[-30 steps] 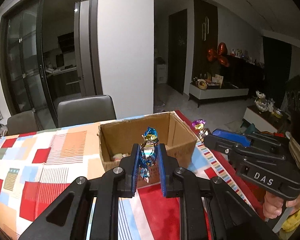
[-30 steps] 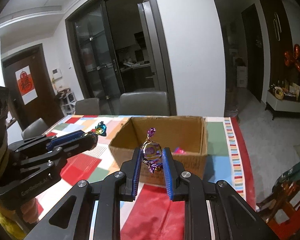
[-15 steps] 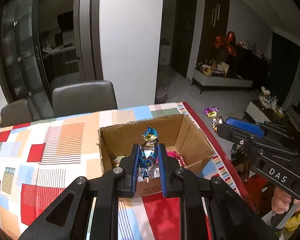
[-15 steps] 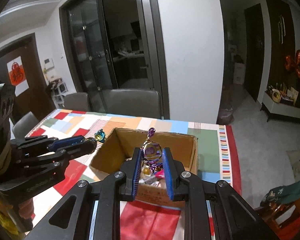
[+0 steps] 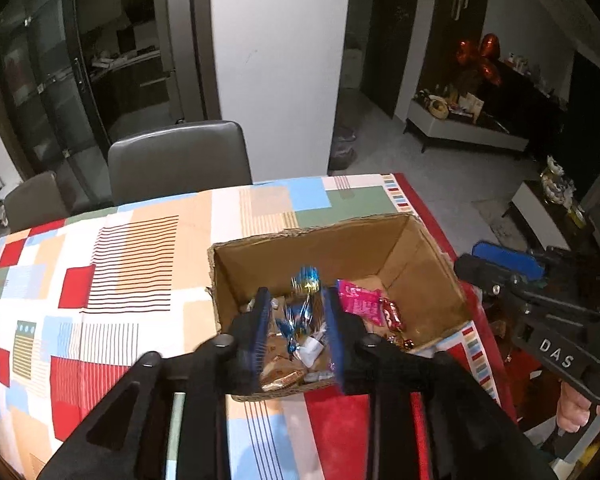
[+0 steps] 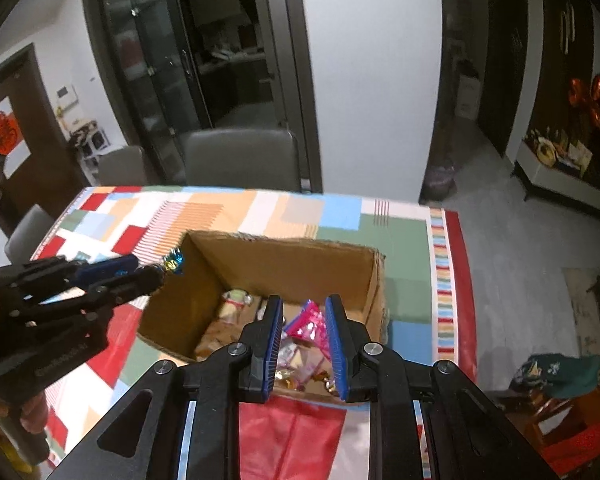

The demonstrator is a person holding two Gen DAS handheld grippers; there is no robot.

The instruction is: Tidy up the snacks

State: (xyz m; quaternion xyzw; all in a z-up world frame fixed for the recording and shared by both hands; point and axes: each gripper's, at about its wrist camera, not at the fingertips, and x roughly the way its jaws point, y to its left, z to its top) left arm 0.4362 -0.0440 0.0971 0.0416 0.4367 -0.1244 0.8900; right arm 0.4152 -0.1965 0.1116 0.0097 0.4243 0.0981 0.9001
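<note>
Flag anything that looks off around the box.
Nothing is spilled. The box has a ragged, torn-looking top rim, and its right corner sits close to the edge of the table. A blue candy shows blurred between the parted fingers of the left gripper, seemingly not clamped.

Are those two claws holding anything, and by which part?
The right gripper holds nothing. A blue candy sits between the left gripper's spread fingers with gaps beside it, seemingly loose.

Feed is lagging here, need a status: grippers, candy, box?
Left gripper open above cardboard box, blue candy loose between its jaws. Right gripper open, empty, over the box. Nothing in the way.
</note>
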